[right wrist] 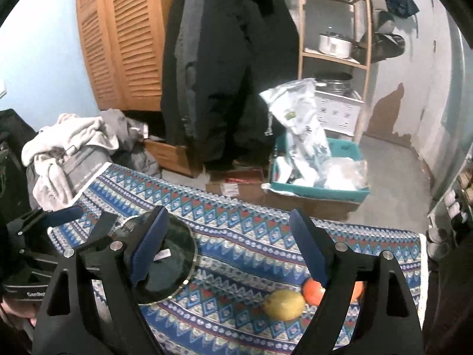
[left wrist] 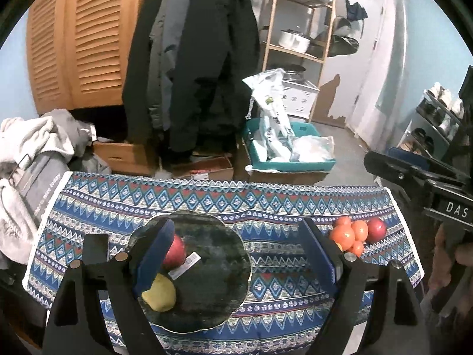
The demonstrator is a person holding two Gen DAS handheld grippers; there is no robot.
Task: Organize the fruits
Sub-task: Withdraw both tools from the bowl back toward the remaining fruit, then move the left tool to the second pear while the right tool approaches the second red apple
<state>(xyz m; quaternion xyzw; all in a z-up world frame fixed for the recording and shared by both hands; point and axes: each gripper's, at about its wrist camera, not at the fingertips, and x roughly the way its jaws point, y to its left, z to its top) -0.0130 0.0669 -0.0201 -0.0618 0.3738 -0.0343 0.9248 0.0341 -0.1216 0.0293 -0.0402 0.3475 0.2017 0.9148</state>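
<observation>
Your left gripper's finger [left wrist: 153,254] hides part of the red apple [left wrist: 176,251]; your right gripper's finger [right wrist: 310,254] covers most of an orange [right wrist: 313,291].

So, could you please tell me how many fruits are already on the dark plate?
2 on the dark plate: a red apple towards its left, and a yellow fruit in front of it at the near-left edge. The left claw's finger partly covers both, so another might be hidden.

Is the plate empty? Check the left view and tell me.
No: the plate holds a red apple and a yellow fruit, with a sticker label beside the apple.
</observation>
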